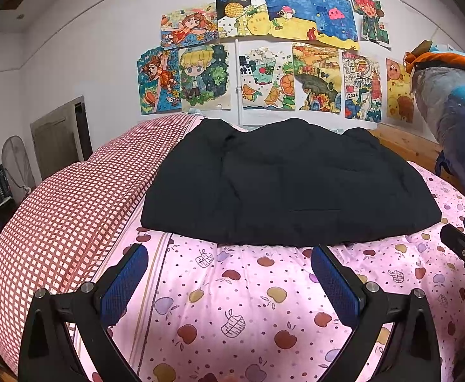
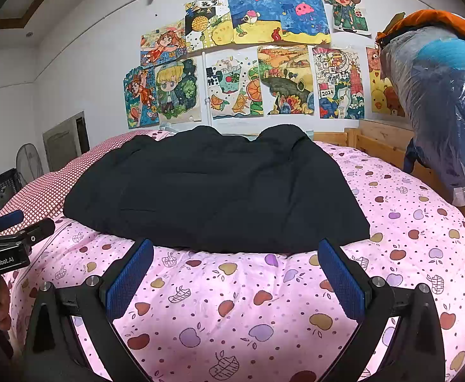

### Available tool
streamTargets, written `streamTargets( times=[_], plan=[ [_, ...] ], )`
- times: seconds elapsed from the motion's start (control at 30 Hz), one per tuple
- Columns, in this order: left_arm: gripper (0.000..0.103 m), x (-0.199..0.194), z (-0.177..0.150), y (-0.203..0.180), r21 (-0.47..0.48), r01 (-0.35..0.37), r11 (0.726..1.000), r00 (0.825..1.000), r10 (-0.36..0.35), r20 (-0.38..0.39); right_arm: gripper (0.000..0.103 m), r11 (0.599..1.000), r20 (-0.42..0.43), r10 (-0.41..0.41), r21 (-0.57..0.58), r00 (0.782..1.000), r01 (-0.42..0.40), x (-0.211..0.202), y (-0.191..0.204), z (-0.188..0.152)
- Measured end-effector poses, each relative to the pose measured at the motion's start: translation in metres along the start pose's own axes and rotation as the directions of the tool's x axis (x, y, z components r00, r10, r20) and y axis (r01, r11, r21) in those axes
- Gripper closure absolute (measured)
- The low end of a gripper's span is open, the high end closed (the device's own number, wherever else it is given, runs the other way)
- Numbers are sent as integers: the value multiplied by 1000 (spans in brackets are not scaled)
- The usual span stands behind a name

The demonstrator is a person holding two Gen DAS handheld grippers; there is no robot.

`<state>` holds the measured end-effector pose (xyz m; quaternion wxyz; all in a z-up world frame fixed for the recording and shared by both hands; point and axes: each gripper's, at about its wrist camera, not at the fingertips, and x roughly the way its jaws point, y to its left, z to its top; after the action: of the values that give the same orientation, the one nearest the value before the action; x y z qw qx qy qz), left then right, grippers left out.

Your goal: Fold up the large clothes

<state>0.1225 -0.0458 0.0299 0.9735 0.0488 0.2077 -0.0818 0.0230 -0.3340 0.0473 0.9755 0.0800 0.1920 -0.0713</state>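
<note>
Claws, two, both empty. Left claw [image 1: 229, 273]: blue-padded fingers spread wide apart, nothing between them, poised low over the bed just short of the garment's near hem. Right claw [image 2: 235, 267]: likewise spread, nothing gripped, its fingertips at the hem's edge or just short of it; contact cannot be confirmed. Each claw shows at the edge of the other's view, so the pair sit side by side facing the same hem. Judged reason: a two-handed pick-up of the near edge, one claw towards each corner, ready to carry it over for a fold.

Bed, one. Pink apple-print quilt [image 1: 248, 302] covers the working surface and serves as the folding area. Red-and-white checked bedding [image 1: 60, 210] runs along the left side. Wooden bed frame [image 2: 375, 143] shows at the far right.

Black garment [image 1: 283, 184], one, large, padded look. Lies spread fairly flat across the middle of the quilt, ahead of both claws, near hem towards the cameras, far end humped near the wall. Its left edge overlaps the checked bedding. Whether a fold is already in it cannot be told; likely laid out flat so the edges can be reached.

Plastic-wrapped bundle [image 2: 439, 102], one, blue contents with orange cloth on top. Rests on the frame at right, well apart from the garment; apparently stored out of the way.

Children's drawings [image 1: 264, 51], a cluster, fixed to the white wall behind the bed.

Fan [image 2: 29, 162] and dark crate [image 2: 2, 187], far left, beyond the bed.
</note>
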Motion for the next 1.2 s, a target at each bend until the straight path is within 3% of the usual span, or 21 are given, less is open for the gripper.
streamTargets(
  times=[1.2],
  plan=[
    [0, 0, -1, 0, -8, -7, 1000, 1000, 7, -3, 2, 1000, 0, 1, -1, 1000, -1, 0, -2, 0]
  ],
)
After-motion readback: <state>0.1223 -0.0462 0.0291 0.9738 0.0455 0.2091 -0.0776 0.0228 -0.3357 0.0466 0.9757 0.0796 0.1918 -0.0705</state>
